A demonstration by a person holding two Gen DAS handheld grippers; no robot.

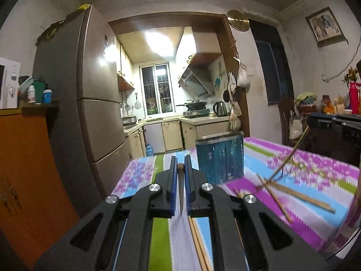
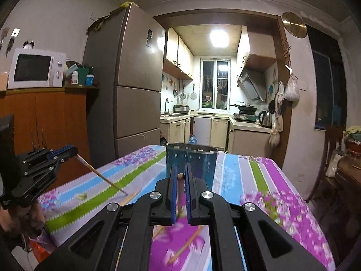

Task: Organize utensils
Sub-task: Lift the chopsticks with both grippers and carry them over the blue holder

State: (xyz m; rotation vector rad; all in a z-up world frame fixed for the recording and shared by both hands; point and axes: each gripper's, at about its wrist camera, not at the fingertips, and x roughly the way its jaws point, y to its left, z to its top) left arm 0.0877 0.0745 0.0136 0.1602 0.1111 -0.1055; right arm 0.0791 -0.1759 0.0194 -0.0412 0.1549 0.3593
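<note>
My left gripper (image 1: 180, 158) is shut on a wooden chopstick (image 1: 180, 166), whose thin end hangs down between the blue pads. From the right wrist view the left gripper (image 2: 75, 152) holds that chopstick (image 2: 101, 174) slanting down to the tablecloth. My right gripper (image 2: 180, 167) is shut on another chopstick (image 2: 180, 176); in the left wrist view the right gripper (image 1: 313, 122) shows at the right with its chopstick (image 1: 291, 155) dangling. A blue perforated utensil holder (image 1: 220, 158) (image 2: 191, 160) stands upright on the table just beyond both grippers. Loose chopsticks (image 1: 297, 195) (image 2: 130, 197) lie on the cloth.
The table (image 2: 259, 174) wears a striped floral cloth and ends just past the holder. A tall fridge (image 2: 135, 85) and an orange cabinet (image 2: 56, 122) with a microwave (image 2: 33, 68) stand to the left. A dark chair (image 2: 331, 149) stands right. A hand (image 2: 22, 221) grips the left tool.
</note>
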